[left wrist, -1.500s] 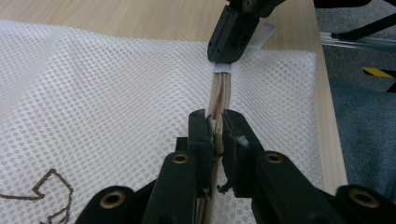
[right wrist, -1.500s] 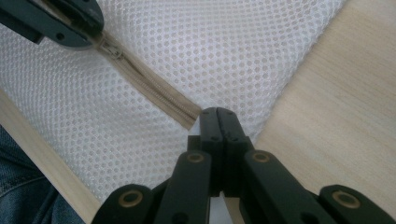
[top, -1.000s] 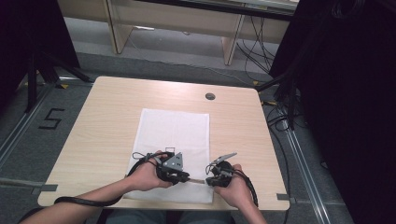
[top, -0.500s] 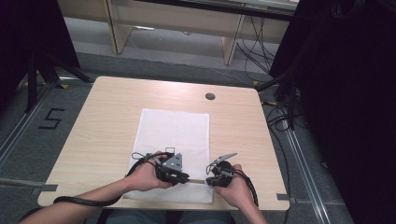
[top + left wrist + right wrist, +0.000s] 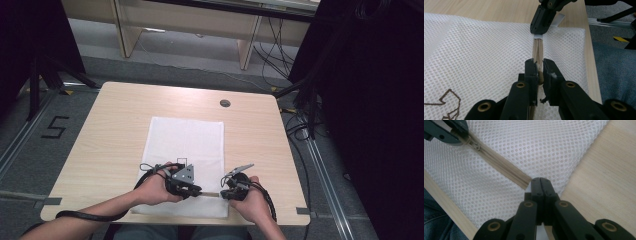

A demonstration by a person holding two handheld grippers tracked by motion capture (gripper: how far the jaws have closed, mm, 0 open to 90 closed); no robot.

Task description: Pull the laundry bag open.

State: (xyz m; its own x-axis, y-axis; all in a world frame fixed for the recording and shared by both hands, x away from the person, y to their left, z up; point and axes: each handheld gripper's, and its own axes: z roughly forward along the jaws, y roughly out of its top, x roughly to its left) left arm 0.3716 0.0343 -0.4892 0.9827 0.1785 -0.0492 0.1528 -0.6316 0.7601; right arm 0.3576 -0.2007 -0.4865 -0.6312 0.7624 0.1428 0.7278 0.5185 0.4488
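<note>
Nothing has moved since the earlier frame. White mesh laundry bag (image 5: 186, 165) lies flat at the near edge of the pale wooden table (image 5: 110, 125). Left gripper (image 5: 538, 71) is clamped on the beige zipper (image 5: 499, 163) slider; right gripper (image 5: 540, 185) is closed, pinning the zipper's end. Next move: draw the slider along the track, keeping the end anchored.

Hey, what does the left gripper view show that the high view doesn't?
Left gripper view alone: the zipper pull pinched between the left gripper, the mesh bag's fine holes, and a brown printed mark on the mesh.

High view alone: the whole wooden table, its round grommet hole, the person's hands, and the floor marking.

Both: the white bag, the tan zipper, and the right gripper clamped at the zipper's end near the table's near edge.
</note>
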